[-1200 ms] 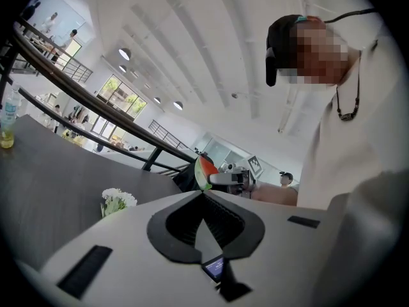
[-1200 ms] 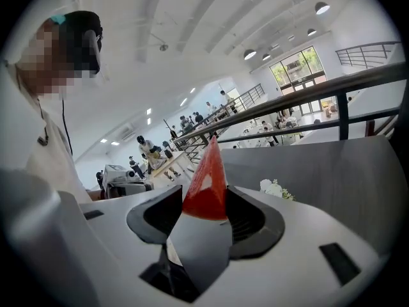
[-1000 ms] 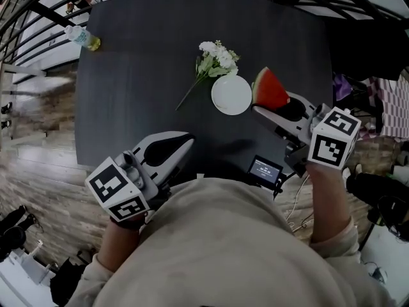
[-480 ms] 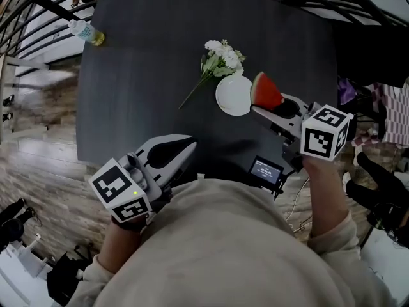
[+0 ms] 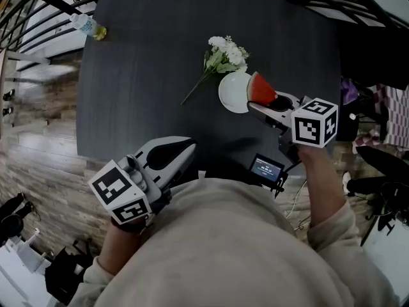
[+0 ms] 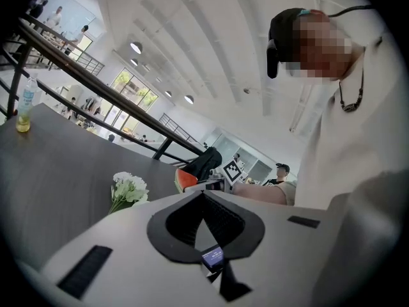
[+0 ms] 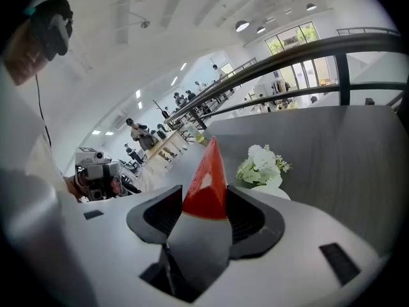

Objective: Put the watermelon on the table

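Watermelon slice (image 7: 207, 176): clamped between the jaws of the right gripper (image 7: 204, 213), red tip pointing up and forward out of the pads. The jaws are closed on its lower part and the hold looks square. The slice is carried clear of the table (image 5: 140, 82), so it is not yet put down.

Just ahead of and below the right gripper's jaws lies a white plate (image 5: 232, 93). In the head view the slice overlaps the plate's near edge, but whether it hangs over the plate or beside it cannot be told. Beyond the plate, further ahead of the jaws and to their left, lies a bunch of white flowers (image 5: 225, 55), stem trailing toward the table's middle.

Judgement: the carry is in hand and the release remains. Bare tabletop lies to the left of the right gripper, which would keep the slice off the plate and flowers.

Left gripper (image 5: 189, 144): jaws together, nothing between them, held low near the person's body at the near table edge, apparently parked out of the way. A small screen device (image 5: 265, 169) sits between the two grippers. A bottle (image 5: 89, 27) stands at the far corner, well ahead of the left gripper.
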Motion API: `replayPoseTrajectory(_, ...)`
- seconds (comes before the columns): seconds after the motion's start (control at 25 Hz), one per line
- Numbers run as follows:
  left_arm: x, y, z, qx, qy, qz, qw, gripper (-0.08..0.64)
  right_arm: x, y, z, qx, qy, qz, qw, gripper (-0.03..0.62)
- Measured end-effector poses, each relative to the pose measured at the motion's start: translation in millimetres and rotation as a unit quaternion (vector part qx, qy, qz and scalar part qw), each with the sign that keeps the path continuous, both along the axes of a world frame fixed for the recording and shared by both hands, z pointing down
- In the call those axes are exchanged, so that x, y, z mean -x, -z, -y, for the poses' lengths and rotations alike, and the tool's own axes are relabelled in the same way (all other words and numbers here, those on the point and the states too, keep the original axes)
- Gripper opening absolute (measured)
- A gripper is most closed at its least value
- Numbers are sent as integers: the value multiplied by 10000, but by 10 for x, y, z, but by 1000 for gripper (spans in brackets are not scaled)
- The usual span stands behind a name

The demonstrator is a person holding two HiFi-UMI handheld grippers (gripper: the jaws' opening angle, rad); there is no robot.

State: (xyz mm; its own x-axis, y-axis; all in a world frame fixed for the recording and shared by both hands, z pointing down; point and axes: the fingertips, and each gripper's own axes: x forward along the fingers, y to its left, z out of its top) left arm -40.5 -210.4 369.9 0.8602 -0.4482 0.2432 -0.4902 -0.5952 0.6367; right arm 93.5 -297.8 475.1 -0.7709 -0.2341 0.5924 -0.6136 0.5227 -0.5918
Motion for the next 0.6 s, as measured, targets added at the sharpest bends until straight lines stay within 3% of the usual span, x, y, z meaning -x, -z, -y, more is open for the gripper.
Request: replayPoseTrajectory(0.6, 236, -103, -61, 158, 172, 177, 9996, 8, 107, -649, 5, 435, 417, -540, 9967, 229)
